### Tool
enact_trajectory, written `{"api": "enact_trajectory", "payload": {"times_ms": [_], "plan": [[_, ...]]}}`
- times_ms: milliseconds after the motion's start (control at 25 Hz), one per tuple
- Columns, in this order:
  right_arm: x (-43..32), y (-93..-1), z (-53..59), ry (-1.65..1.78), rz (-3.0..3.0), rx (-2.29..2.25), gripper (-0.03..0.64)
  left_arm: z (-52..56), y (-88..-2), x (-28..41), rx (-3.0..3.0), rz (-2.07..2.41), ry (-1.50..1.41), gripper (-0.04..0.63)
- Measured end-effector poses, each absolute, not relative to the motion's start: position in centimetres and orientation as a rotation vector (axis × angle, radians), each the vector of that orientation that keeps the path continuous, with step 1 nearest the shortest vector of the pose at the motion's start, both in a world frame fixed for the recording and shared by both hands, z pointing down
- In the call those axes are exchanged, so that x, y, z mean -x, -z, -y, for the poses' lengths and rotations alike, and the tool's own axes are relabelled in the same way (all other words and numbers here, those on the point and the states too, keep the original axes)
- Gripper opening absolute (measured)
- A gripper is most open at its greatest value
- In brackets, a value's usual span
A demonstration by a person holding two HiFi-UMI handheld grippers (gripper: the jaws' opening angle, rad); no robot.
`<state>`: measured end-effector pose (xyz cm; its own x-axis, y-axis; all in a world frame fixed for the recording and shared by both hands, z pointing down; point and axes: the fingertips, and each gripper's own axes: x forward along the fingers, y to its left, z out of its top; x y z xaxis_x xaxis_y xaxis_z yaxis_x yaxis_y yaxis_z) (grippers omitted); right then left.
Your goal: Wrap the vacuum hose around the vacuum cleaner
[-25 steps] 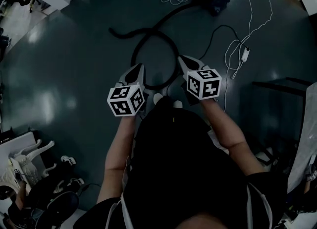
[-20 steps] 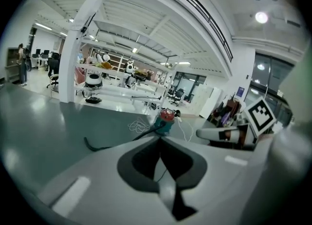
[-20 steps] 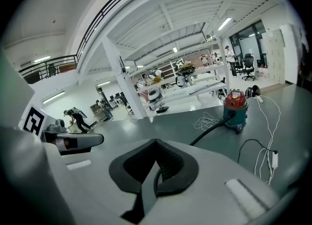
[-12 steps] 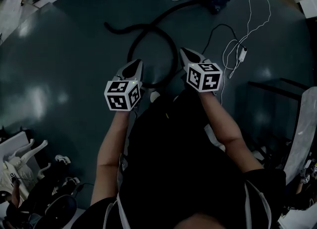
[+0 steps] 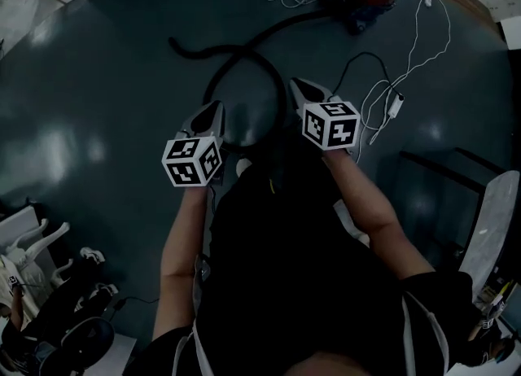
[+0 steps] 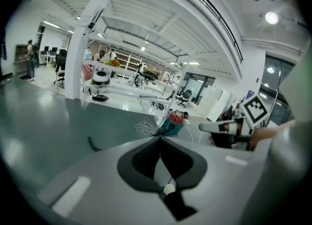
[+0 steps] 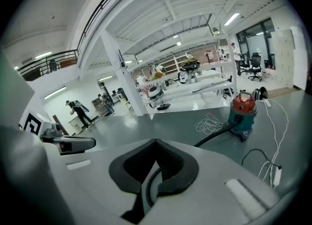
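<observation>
Head view: black hose [image 5: 244, 51] looped on smooth grey floor [image 5: 122, 81], just ahead of left tongs [image 5: 213, 110] and right tongs [image 5: 298, 85]. Long run heading up-right to drum-shaped vacuum cleaner [image 5: 366, 10], right tongs nearer it.
Left gripper view: pressed together, empty.
Right gripper view: likewise together, empty, hose curving away to the red-topped vacuum cleaner.

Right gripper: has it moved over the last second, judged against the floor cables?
Yes. In the head view the right gripper has advanced up-picture toward the vacuum cleaner, closing on the level of the white cable's adapter.
</observation>
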<state>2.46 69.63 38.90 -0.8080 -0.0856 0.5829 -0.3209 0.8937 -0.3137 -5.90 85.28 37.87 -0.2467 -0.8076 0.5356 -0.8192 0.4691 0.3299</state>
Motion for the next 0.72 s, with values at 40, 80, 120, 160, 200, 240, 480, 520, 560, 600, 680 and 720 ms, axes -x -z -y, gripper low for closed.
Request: {"api": "enact_trajectory", "payload": {"times_ms": [40,80,120,160,200,240,480,520,560,600,680,720], "plan": [[-2.1,-38.8,-68.8,-0.518,2.479,-0.258,-0.006,-84.5,-37.8,6.1,-1.324,2.074,-0.013,0.009],[-2.0,-38.8,-67.8,-0.501,2.476,-0.227,-0.006,-83.7,-37.8,6.2,-1.305,2.087,-0.008,0.009],[-2.1,-38.8,-66.8,-0.490,2.470,-0.199,-0.006,-82.7,-37.8,6.2,-1.289,2.100,-0.006,0.009],[-2.1,-38.9,-65.6,-0.482,2.465,-0.175,-0.006,-81.7,-37.7,6.1,-1.274,2.112,-0.006,0.009],[-2.2,-38.9,-64.3,-0.473,2.461,-0.153,-0.006,-80.5,-37.7,6.0,-1.260,2.123,-0.007,0.009],[-2.2,-38.9,-63.0,-0.462,2.458,-0.131,-0.006,-79.3,-37.9,6.0,-1.246,2.131,-0.007,0.009],[-2.9,-40.2,-56.8,-0.422,2.418,0.011,-0.006,-72.2,-39.1,4.9,-1.181,2.120,0.064,0.009],[-2.8,-40.4,-56.0,-0.414,2.412,0.032,-0.006,-71.2,-39.1,4.9,-1.178,2.123,0.051,0.009],[-2.7,-40.6,-55.2,-0.406,2.407,0.051,-0.006,-70.2,-39.0,5.0,-1.178,2.127,0.036,0.009],[-2.5,-40.9,-54.5,-0.398,2.401,0.067,-0.006,-69.4,-39.0,4.9,-1.177,2.130,0.025,0.009],[-2.4,-41.5,-53.4,-0.388,2.389,0.093,-0.006,-68.4,-39.0,4.6,-1.170,2.134,0.018,0.009],[-2.4,-41.8,-53.1,-0.388,2.383,0.103,-0.006,-68.1,-39.0,4.5,-1.166,2.134,0.015,0.009]]}}
